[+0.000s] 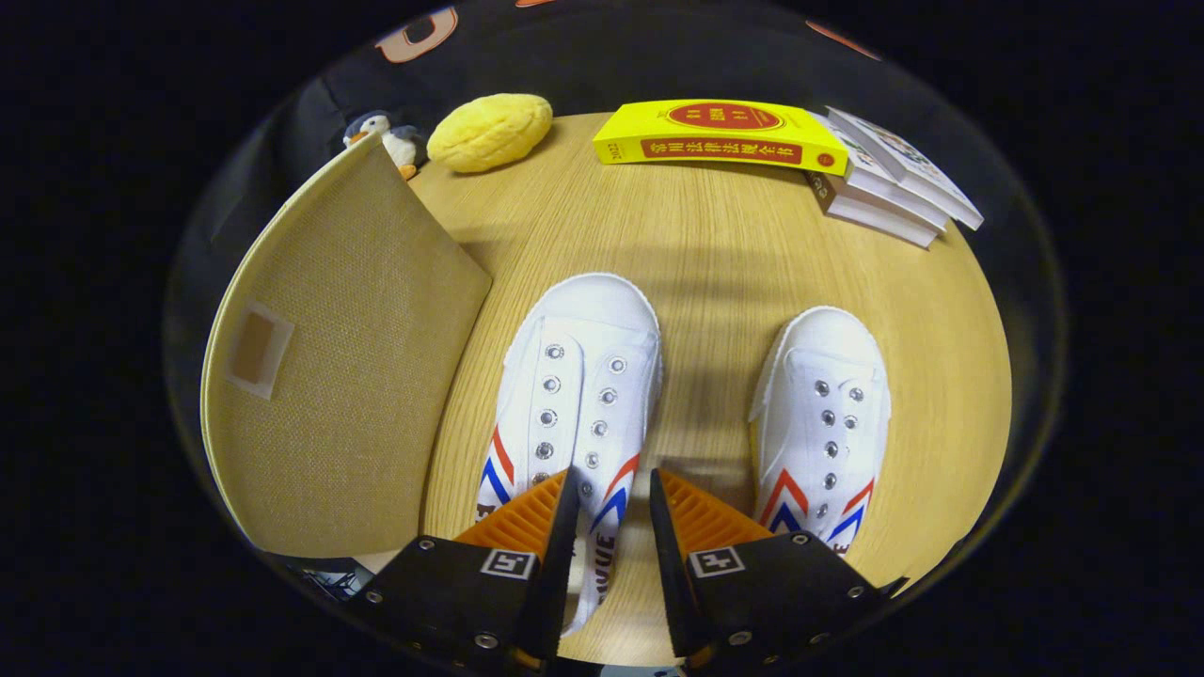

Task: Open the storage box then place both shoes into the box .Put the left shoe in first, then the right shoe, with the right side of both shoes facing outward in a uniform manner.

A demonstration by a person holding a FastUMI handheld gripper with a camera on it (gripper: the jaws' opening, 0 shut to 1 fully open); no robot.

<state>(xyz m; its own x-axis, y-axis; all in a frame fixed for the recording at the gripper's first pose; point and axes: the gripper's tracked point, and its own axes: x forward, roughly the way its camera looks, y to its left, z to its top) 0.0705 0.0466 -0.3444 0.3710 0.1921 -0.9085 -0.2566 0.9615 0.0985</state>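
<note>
gripper (611, 489) above a wooden table (715, 254), fingers parted and grasping nothing; the heel of the left shoe (574, 395) lies between and beneath the fingers. right shoe (823, 423) rests beside it, apart, toes pointing away. storage box (329, 376), its tan fabric panel raised, stands just left of the shoes. beyond: yellow book (720, 136), stacked books (889, 183), yellow plush (489, 132), toy penguin (381, 136).

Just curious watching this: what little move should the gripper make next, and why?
Probably ease down and close on the left shoe: the box lid already stands open, and the gripper hangs open over that shoe's side, gripping nothing.
</note>
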